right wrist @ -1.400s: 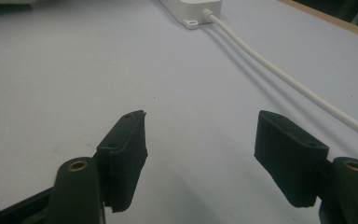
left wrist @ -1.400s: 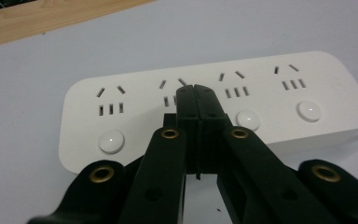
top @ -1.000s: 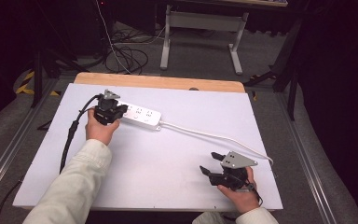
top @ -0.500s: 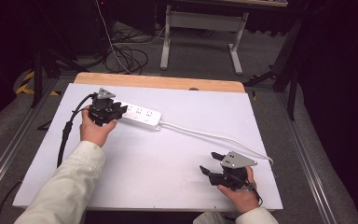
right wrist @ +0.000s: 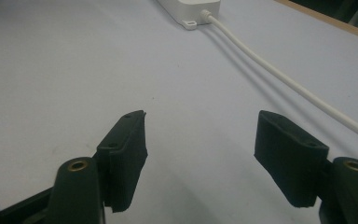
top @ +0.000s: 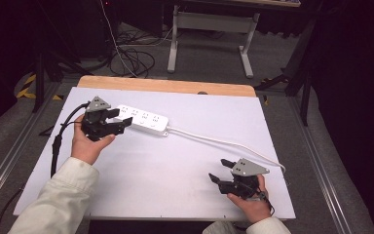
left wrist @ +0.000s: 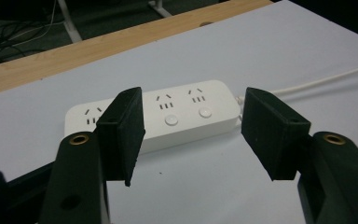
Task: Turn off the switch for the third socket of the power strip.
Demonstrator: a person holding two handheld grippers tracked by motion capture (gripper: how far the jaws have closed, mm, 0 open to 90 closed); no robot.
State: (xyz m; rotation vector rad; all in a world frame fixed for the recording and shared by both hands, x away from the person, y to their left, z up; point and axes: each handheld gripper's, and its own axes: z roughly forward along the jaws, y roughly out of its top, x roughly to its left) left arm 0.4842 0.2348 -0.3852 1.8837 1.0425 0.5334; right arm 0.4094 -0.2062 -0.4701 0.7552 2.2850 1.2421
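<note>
A white power strip [top: 143, 119] lies flat at the back left of the white table top [top: 175, 165]. Its white cable [top: 224, 143] runs right toward the near right edge. My left gripper [top: 117, 118] hovers just left of the strip's end, open. Its jaws have just been opening, and nothing is between them. In the left gripper view the strip [left wrist: 186, 116] lies beyond the parted left gripper [left wrist: 196, 135], with its sockets and round buttons facing up. My right gripper [top: 219, 170] rests open and empty near the front right. In the right gripper view the right gripper [right wrist: 200, 154] points at the cable [right wrist: 284, 77].
A wooden strip [top: 165, 86] borders the table's far edge. Behind it stand a metal frame [top: 209, 29] and loose floor cables [top: 131, 56]. The left gripper's black cable [top: 58, 141] trails off the table's left side. Metal rails run along both sides.
The left gripper has lifted off the strip's left end and drawn back a little toward the person. Its jaws have parted. The right hand has stayed put.
</note>
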